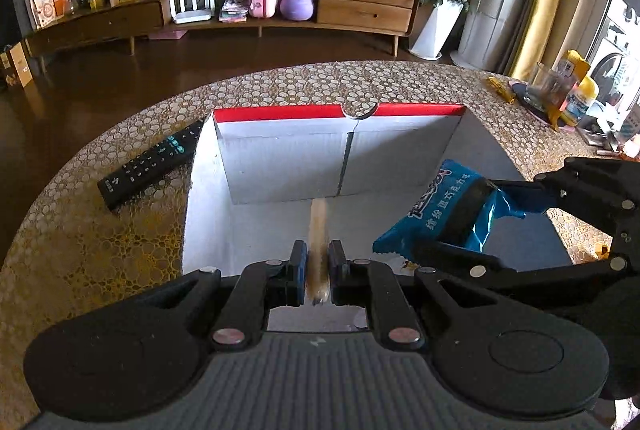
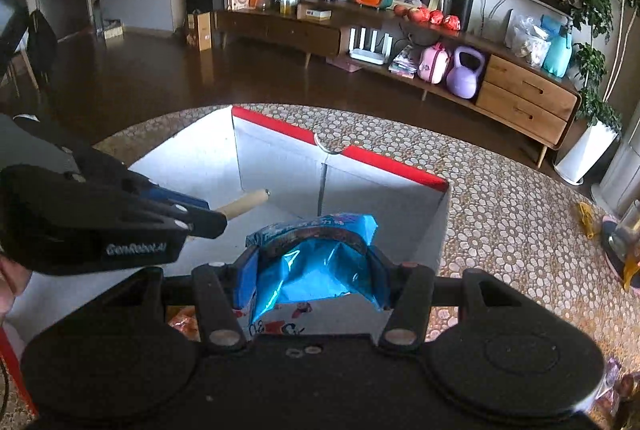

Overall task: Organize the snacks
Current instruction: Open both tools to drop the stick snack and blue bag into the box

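I had both loads over the open white cardboard box (image 1: 280, 165) with the red rim, which sat on the pebble-patterned table (image 1: 120, 222); the left hand-held gripper (image 1: 318, 270) was closed tight on a thin tan snack stick (image 1: 319, 226), pinched near its tail so that most of its length stuck out forward over the box floor; the right hand-held gripper (image 2: 316, 270) was clamped on a blue foil snack packet (image 2: 320, 254), its pads wide apart and the wrapper buckled between them. The risks, as I judged them: the stick, held so near its end, could pivot or slip in the pads and drop crooked; the foil was slick and crumpled, so it could slide free early, or the contents could be crushed by the squeeze; the two grippers hung close together above the same box, so a careless move could knock one against the other; a release too near the side wall might tip the packet out toward the remote control (image 1: 148, 165) or the table.
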Action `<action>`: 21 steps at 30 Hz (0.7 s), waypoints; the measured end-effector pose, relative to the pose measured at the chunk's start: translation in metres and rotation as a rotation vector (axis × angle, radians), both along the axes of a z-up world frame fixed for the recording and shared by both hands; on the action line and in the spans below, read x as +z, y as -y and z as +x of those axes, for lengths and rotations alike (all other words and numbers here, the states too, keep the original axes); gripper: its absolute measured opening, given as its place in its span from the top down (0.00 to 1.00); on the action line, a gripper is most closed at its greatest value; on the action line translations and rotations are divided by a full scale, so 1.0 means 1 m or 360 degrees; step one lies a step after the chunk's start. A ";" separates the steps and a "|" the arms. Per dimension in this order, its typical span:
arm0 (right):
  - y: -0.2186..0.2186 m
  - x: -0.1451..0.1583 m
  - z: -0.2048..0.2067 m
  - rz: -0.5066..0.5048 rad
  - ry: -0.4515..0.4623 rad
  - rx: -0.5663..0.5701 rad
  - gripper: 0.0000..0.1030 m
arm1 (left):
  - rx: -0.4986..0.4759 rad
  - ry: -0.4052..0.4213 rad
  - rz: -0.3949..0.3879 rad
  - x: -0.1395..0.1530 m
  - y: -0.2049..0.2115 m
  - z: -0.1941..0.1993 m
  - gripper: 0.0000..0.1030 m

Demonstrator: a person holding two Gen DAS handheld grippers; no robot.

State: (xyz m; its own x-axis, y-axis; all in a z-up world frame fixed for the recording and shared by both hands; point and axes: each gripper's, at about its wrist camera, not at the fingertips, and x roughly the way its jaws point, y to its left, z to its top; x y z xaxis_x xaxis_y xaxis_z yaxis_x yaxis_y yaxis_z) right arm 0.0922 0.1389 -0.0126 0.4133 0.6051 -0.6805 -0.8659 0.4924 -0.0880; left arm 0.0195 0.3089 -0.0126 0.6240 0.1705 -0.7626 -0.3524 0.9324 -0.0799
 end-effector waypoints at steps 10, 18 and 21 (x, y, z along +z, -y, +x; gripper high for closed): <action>-0.004 -0.001 -0.017 -0.0071 0.0162 0.0029 0.38 | 0.0036 0.0011 -0.0012 0.005 0.001 0.001 0.89; 0.011 0.013 -0.025 -0.0004 0.0236 0.0043 0.38 | 0.0033 0.0120 0.0004 0.025 0.014 -0.011 0.73; 0.021 0.023 -0.026 0.0064 0.0224 0.0015 0.38 | 0.0059 0.0202 0.0016 0.033 0.023 -0.018 0.29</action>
